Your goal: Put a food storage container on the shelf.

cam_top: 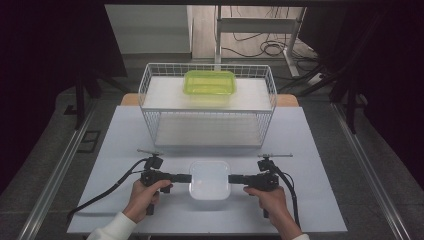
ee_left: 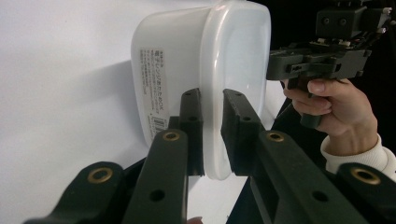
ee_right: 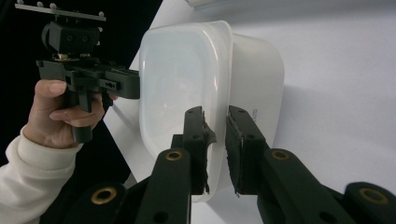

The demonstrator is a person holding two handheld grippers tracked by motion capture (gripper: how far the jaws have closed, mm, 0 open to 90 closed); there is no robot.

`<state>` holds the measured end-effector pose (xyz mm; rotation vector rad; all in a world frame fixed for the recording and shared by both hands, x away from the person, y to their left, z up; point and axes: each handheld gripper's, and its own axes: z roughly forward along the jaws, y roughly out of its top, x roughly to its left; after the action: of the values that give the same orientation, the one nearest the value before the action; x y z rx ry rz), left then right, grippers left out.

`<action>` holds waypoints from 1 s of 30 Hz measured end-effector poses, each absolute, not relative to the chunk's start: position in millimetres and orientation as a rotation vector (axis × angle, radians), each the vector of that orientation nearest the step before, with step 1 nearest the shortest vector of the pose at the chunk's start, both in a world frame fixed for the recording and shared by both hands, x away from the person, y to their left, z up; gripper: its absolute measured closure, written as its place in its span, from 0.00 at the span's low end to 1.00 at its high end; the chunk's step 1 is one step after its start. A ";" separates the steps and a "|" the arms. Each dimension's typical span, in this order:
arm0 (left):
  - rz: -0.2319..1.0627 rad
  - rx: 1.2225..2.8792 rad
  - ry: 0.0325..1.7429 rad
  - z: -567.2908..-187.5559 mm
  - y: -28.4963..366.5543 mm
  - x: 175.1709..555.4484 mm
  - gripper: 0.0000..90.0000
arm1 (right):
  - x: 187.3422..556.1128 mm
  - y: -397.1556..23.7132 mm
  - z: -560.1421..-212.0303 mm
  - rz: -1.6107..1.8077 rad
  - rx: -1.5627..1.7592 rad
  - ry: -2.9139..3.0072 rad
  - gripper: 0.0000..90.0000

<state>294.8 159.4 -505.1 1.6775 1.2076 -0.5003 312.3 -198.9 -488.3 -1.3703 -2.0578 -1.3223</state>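
A white translucent plastic container (cam_top: 209, 184) stands on the white table (cam_top: 120, 145) near the front edge. My left gripper (cam_top: 189, 178) is shut on its left rim, and my right gripper (cam_top: 230, 179) is shut on its right rim. In the left gripper view the two black jaws (ee_left: 212, 100) pinch the container's (ee_left: 187, 60) lip, with a printed label on its side wall; the right gripper (ee_left: 273, 65) and the hand holding it are beyond. The right gripper view has its jaws (ee_right: 215, 116) clamped on the container's (ee_right: 187, 79) lip, and the left gripper (ee_right: 135, 84) grips the far side.
A white wire rack (cam_top: 207, 107) with two shelves stands behind the container. A lime-green lidded container (cam_top: 210, 82) sits on its top shelf; the lower shelf is bare. Black cables trail from both grippers toward the front edge. Dark floor surrounds the table.
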 end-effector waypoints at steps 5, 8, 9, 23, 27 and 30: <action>-0.487 1.680 1.196 -503.2 160.0 293.8 0.88 | 311.9 -198.3 -486.7 -1.340 -1.353 -2.071 0.88; -0.479 1.681 1.186 -501.1 160.8 293.2 0.88 | 311.7 -198.5 -484.7 -1.358 -1.338 -2.084 0.88; -0.474 1.676 1.181 -500.5 160.9 292.8 0.88 | 311.4 -198.3 -483.5 -1.365 -1.333 -2.091 0.88; -0.401 1.677 1.092 -477.3 163.5 285.8 0.89 | 307.3 -198.7 -465.8 -1.457 -1.268 -2.127 0.88; -0.389 1.675 1.082 -473.5 164.7 284.9 0.89 | 306.6 -198.7 -461.8 -1.471 -1.253 -2.131 0.88; -0.387 1.666 1.075 -471.1 165.8 284.6 0.89 | 305.7 -198.4 -456.0 -1.492 -1.228 -2.138 0.88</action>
<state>284.6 165.8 -471.1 1.6661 1.0752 -0.3872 305.7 -198.4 -456.0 -1.2278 -2.1379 -1.4923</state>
